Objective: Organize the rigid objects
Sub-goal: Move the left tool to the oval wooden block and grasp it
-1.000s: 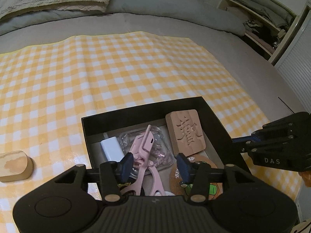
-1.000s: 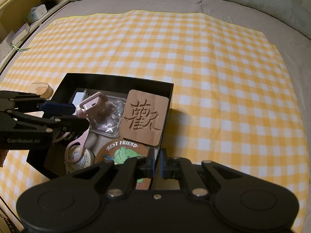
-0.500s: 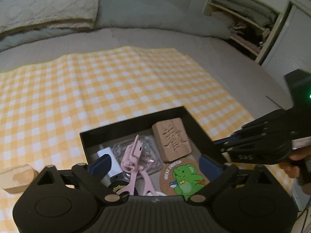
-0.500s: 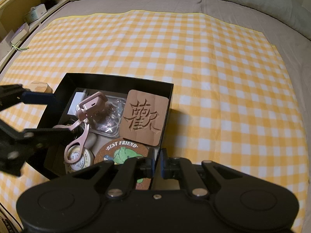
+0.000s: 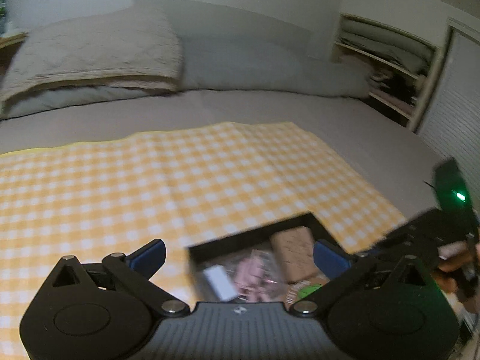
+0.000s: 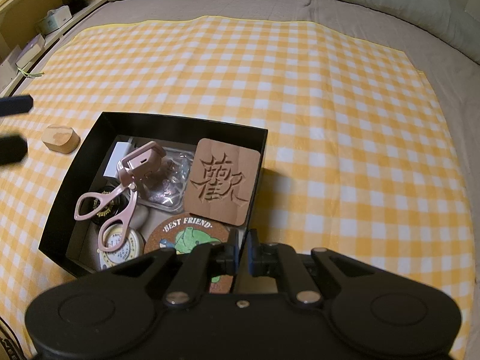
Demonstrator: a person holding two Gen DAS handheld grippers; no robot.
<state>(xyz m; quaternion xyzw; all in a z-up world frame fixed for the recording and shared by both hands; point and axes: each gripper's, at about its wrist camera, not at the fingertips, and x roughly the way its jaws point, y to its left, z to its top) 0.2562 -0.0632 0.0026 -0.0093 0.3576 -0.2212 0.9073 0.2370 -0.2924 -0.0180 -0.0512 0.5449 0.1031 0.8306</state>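
A black box (image 6: 90, 138) lies on the yellow checked cloth (image 6: 330, 105). Inside are a pink eyelash curler (image 6: 126, 186), a carved wooden coaster (image 6: 222, 180), a round "Best Friend" coaster (image 6: 186, 237), a white charger (image 6: 115, 157), a clear tray (image 6: 172, 180) and small tins. My right gripper (image 6: 242, 249) is shut on the box's near wall. My left gripper (image 5: 238, 255) is wide open and empty, raised above the box (image 5: 255, 234), which looks blurred in the left wrist view. A wooden block (image 6: 60, 138) lies on the cloth left of the box.
The cloth covers a grey bed with pillows (image 5: 90, 60) at the far end. Shelves (image 5: 384, 60) stand at the right of the bed and a wooden ledge with boxes (image 6: 54, 19) at the left. The right gripper's body (image 5: 420, 240) shows at the left wrist view's right edge.
My left gripper opened wide, let go of the pink eyelash curler, and rose up and back from the box. The curler now lies in the box. The right gripper stayed put.
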